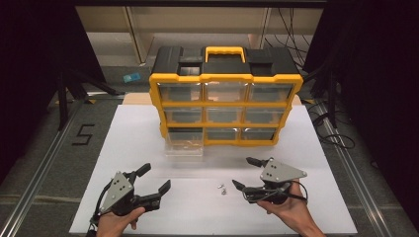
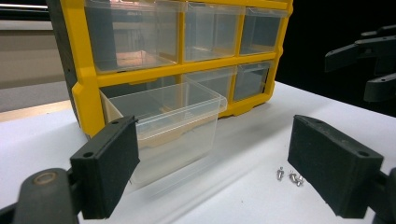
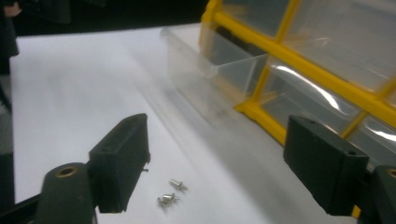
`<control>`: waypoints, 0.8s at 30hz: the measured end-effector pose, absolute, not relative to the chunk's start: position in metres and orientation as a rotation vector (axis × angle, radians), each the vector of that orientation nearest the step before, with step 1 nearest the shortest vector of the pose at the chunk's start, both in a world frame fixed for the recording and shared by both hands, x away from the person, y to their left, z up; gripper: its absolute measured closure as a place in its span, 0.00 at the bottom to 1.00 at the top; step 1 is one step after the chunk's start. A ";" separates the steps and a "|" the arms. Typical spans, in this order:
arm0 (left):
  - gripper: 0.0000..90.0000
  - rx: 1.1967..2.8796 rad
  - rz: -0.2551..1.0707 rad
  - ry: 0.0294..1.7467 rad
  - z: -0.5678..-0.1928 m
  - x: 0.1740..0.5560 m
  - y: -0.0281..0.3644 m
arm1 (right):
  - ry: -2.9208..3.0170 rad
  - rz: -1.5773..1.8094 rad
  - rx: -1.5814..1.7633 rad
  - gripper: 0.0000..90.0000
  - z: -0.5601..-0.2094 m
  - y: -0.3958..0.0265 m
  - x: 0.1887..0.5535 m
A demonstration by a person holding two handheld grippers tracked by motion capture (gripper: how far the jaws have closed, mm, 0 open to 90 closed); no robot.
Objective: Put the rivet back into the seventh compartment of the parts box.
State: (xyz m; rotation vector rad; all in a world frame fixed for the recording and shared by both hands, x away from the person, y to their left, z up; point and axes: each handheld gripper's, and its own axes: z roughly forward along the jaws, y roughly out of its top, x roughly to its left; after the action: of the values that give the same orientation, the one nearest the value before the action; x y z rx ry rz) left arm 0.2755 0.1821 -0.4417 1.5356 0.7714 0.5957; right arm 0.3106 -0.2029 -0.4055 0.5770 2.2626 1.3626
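Screws (image 1: 223, 188), small and silver, are lying in a little cluster on the white worktop (image 1: 128, 133), between the two tongs and nearer the right one. Behind them a yellow-framed organizer (image 1: 226, 78) with clear drawers is standing upright, and its lower-left drawer (image 1: 184, 146) is sticking out over the worktop. Left tongs (image 1: 157, 178) are hovering with jaws spread wide, gripping nothing, held in the person's left hand (image 1: 117, 223). Right tongs (image 1: 245, 173) are likewise gaping wide and empty, pointing toward the screws, with the right hand (image 1: 288, 207) holding them from below.
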 end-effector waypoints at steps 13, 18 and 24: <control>0.18 1.542 0.594 0.793 -0.441 0.275 0.183 | 2.500 1.181 0.435 0.34 -0.384 -0.165 0.341; 0.18 1.542 0.596 0.794 -0.441 0.275 0.183 | 2.577 1.085 0.437 0.34 -0.383 -0.156 0.357; 0.18 1.543 0.595 0.790 -0.441 0.275 0.183 | 2.670 0.972 0.425 0.34 -0.393 -0.141 0.372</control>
State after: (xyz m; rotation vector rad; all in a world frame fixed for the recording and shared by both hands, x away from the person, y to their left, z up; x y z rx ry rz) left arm 0.2753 0.1828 -0.4412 1.5428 0.7905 0.5949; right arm 0.3719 -0.1407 -0.3933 0.4252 2.6700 0.9720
